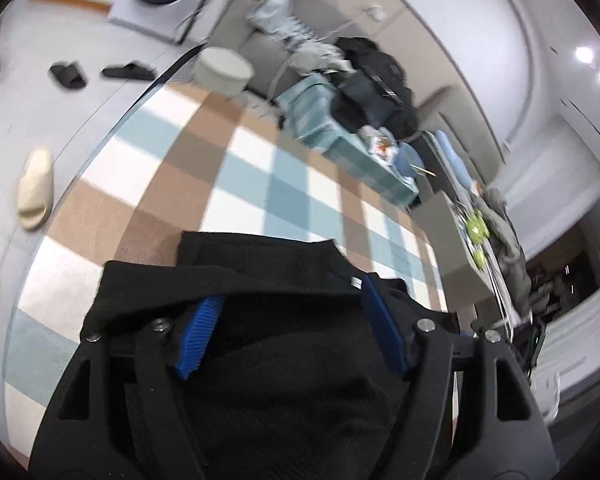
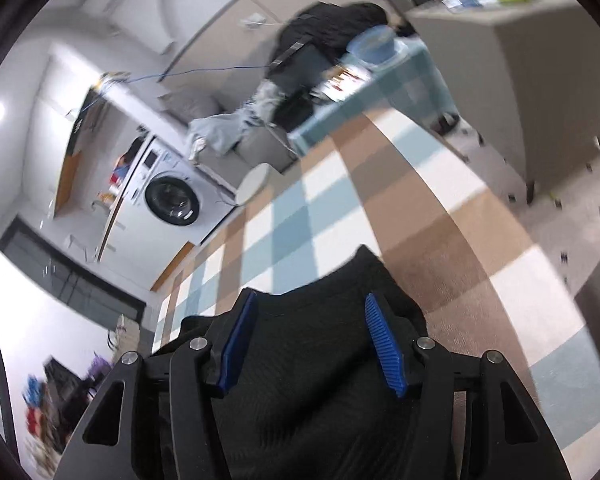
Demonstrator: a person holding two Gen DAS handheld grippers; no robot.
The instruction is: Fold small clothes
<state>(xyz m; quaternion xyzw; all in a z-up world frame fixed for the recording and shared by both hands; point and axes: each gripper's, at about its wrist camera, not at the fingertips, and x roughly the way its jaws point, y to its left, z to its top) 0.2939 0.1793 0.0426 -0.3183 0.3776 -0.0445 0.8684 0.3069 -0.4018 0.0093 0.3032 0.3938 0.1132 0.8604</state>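
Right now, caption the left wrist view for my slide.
Left gripper open over black garment on checked rug.

My two pictures are bright, like daytime indoors. Round ceiling lights [image 1: 596, 65] glare white far off to one side of my tongs. A sunny patch lies on the checked rug [image 1: 236, 168] ahead. Everything far ahead looks smeared and blurry. My blue pads [image 2: 384, 346] close up look sharper. The edges bend round and turn black at the corners.
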